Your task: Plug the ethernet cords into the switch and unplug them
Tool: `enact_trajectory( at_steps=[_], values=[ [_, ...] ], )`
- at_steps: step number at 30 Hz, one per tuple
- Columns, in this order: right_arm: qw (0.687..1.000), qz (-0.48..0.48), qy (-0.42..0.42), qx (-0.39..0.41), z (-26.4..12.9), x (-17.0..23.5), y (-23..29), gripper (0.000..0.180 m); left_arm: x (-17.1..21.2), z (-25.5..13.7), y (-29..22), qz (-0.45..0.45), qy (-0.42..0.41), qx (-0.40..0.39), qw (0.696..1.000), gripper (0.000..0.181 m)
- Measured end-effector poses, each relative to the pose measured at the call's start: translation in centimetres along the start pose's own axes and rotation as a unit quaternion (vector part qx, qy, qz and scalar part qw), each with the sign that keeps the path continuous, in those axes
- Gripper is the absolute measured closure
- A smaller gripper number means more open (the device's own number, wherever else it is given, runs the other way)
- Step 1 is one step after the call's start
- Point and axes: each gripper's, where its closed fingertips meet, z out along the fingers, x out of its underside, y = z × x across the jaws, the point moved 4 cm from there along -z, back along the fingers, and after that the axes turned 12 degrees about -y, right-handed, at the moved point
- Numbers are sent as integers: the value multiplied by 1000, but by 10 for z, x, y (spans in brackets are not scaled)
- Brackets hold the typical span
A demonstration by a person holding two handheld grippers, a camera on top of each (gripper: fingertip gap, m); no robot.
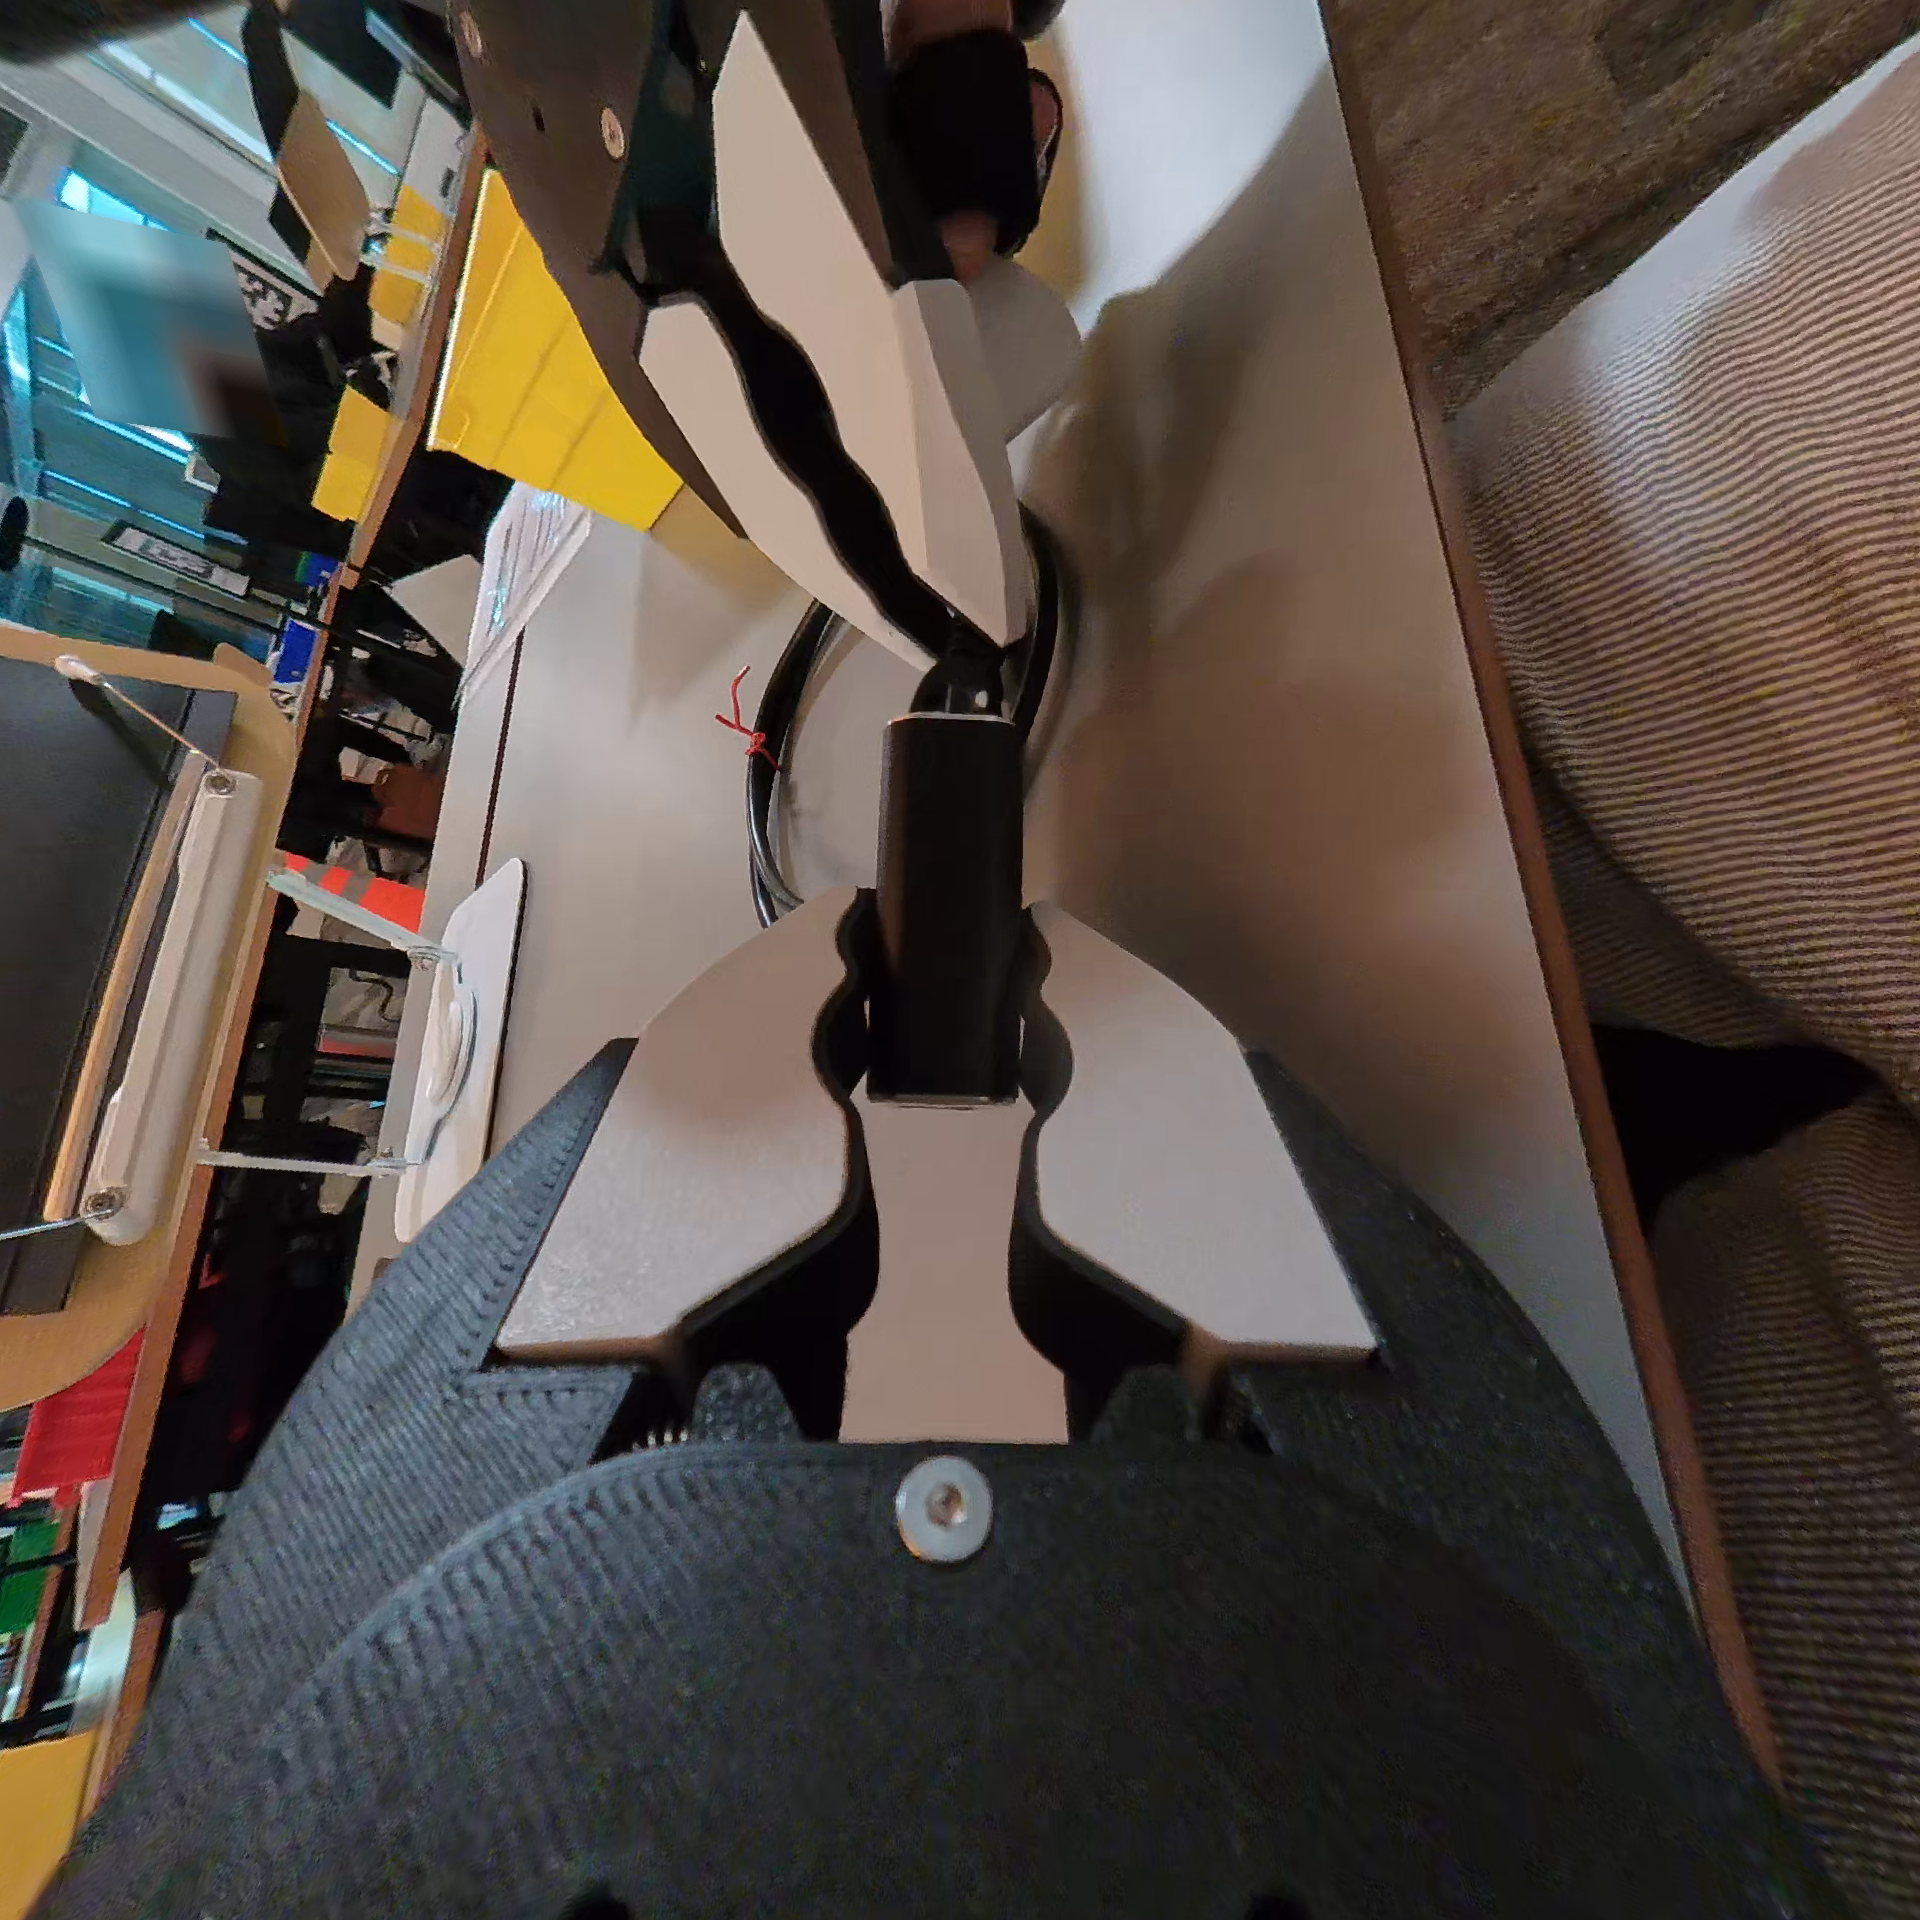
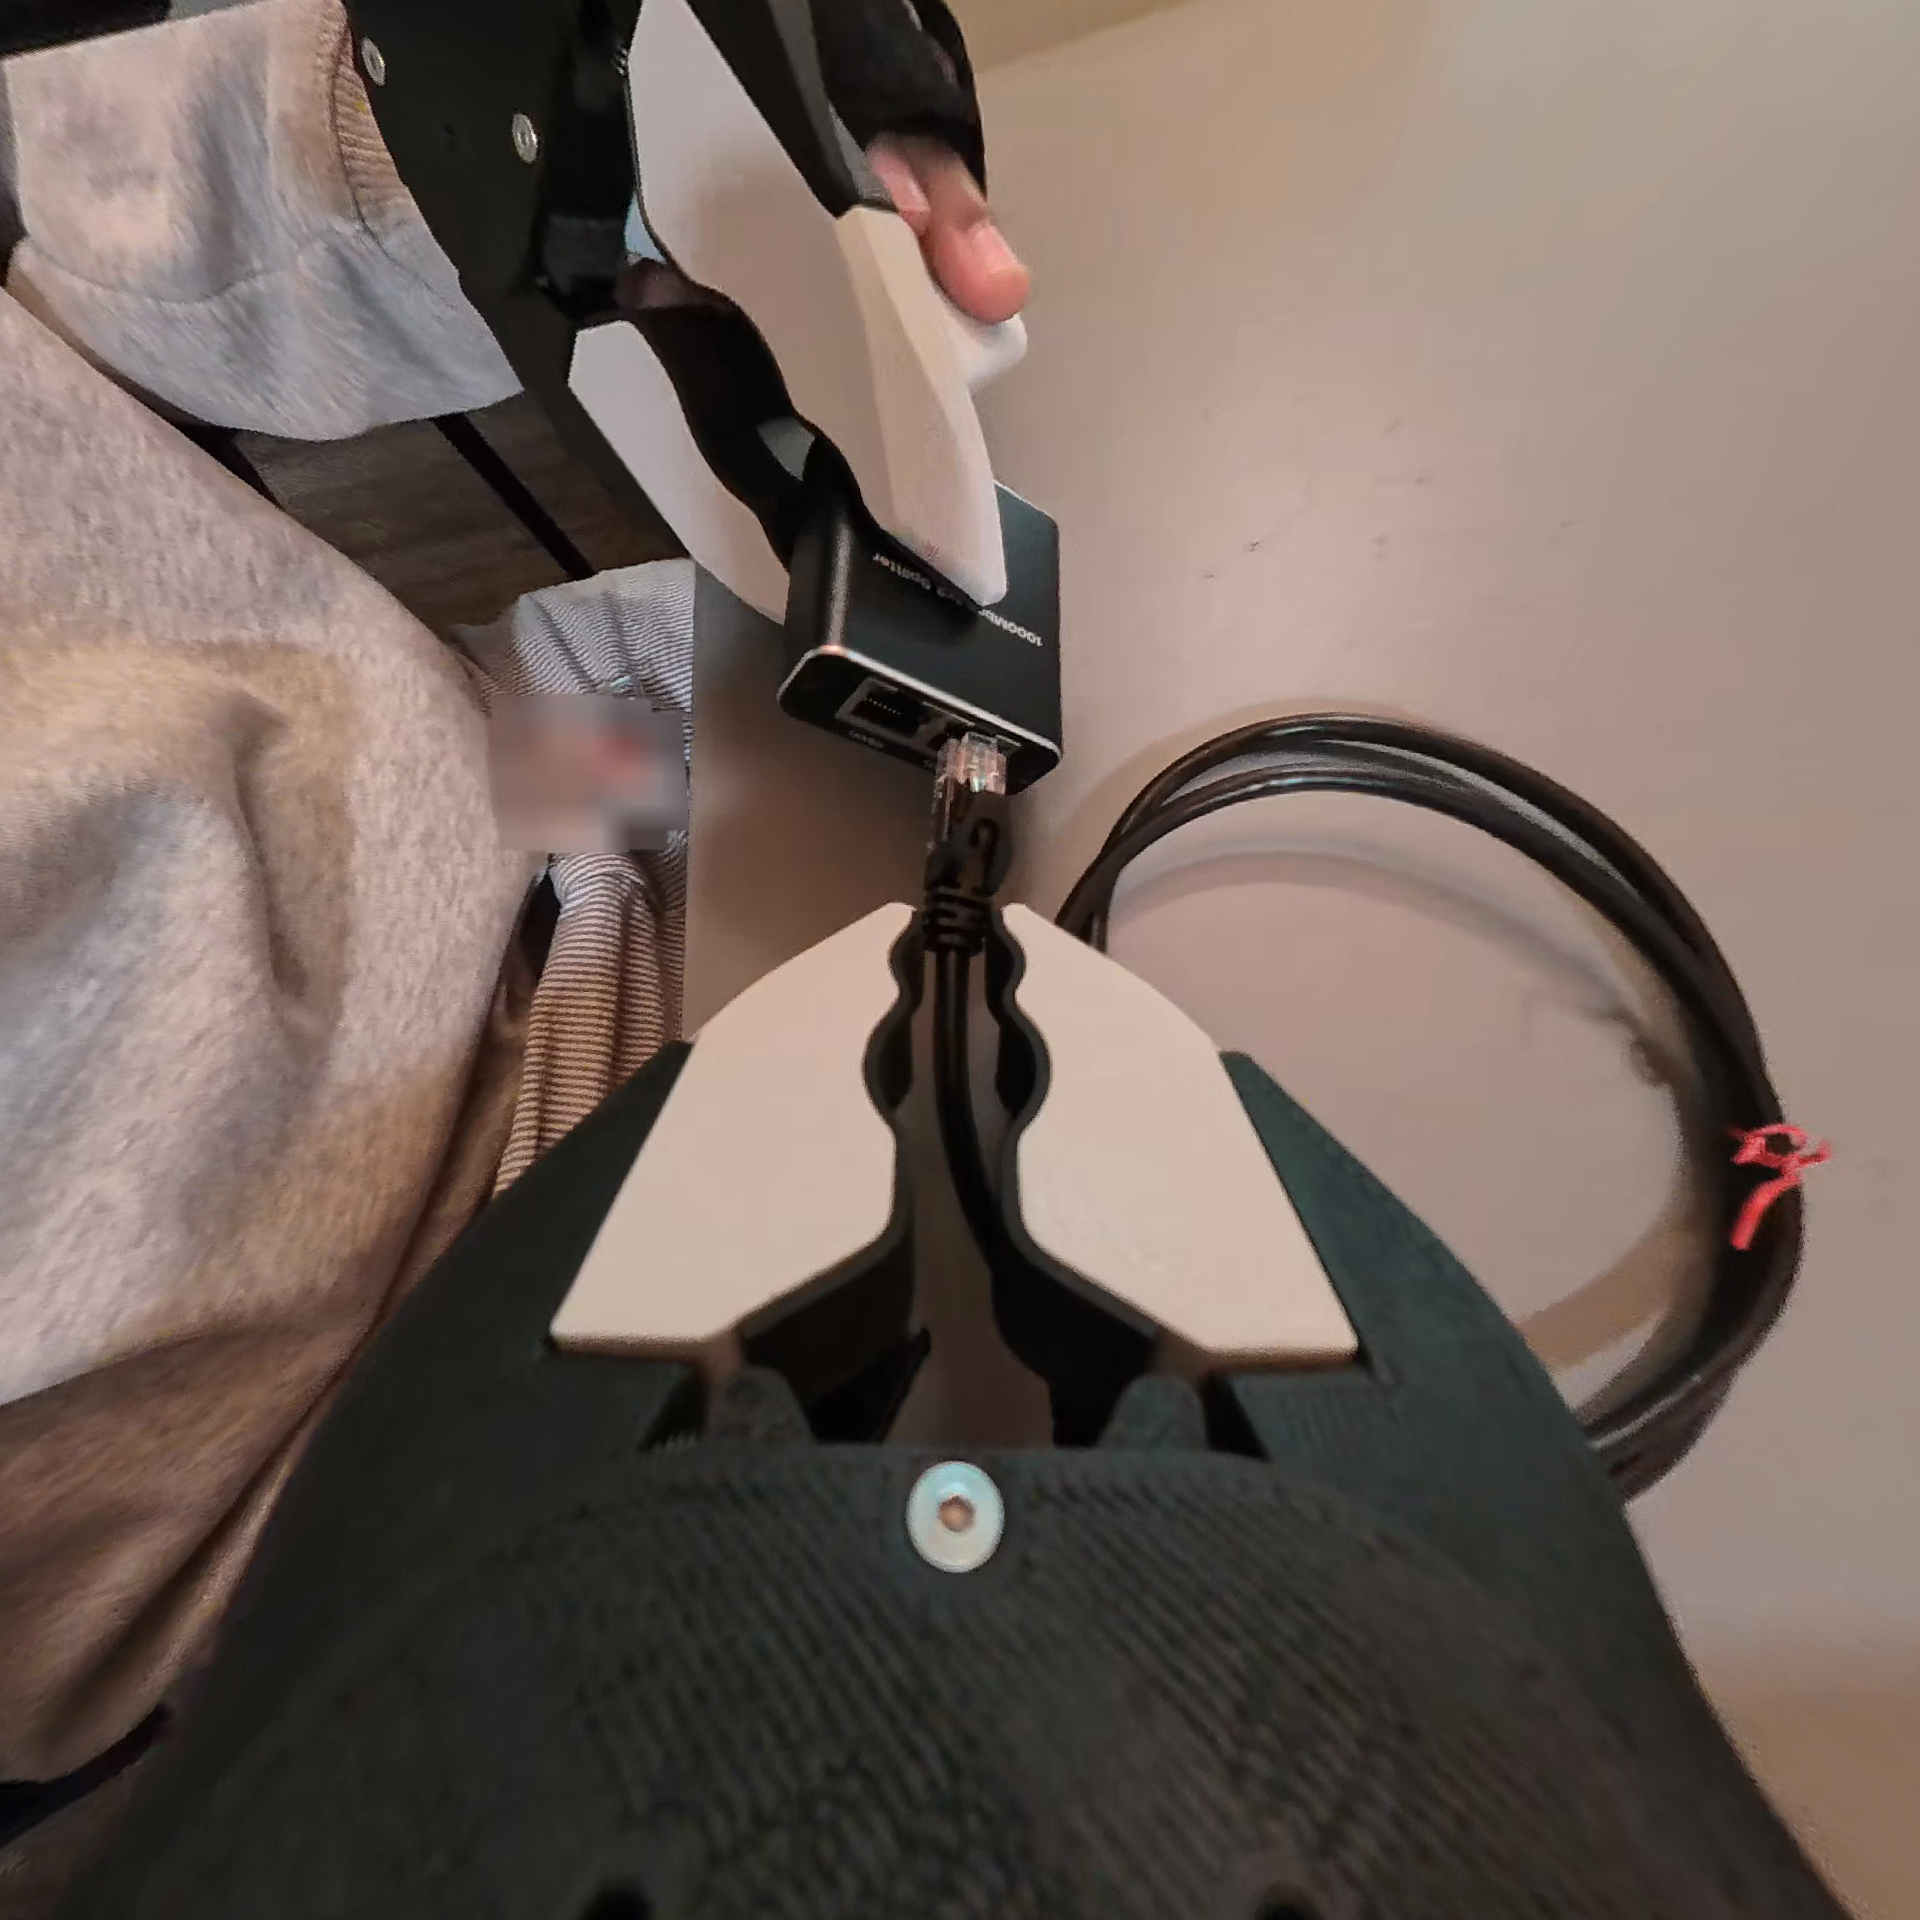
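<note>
My left gripper [image 1: 943, 914] is shut on the small black switch box [image 1: 943, 914] and holds it above the white table. The switch also shows in the right wrist view [image 2: 935, 665], port face toward me, with the left gripper [image 2: 883, 561] around it. My right gripper [image 2: 961, 914] is shut on a black ethernet cord [image 2: 961, 997]. The cord's clear plug [image 2: 968, 774] sits right at the right-hand port; I cannot tell how far in it is. In the left wrist view the right gripper [image 1: 961, 634] meets the switch's far end.
The rest of the black cord lies coiled on the table [image 2: 1558, 935], bound with a red twist tie [image 2: 1771, 1174]. A person's lap in striped cloth [image 1: 1714, 831] lies past the table edge [image 1: 1496, 831]. Yellow bins [image 1: 540, 374] stand at the table's far side.
</note>
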Motion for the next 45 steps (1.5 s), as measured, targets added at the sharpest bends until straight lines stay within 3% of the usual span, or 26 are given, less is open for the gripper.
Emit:
enact_trajectory(
  at_steps=[23,37,45],
  values=[
    [998,47,4,-44,2,5,5,169,-6,3,-12,14,1,31,999,156],
    [995,65,-36,-69,-1,0,7,169,-10,1,-6,-46,-39,14,998,156],
    [996,63,-35,-60,2,0,6,169,1,6,-12,-38,4,25,999,157]
  ],
)
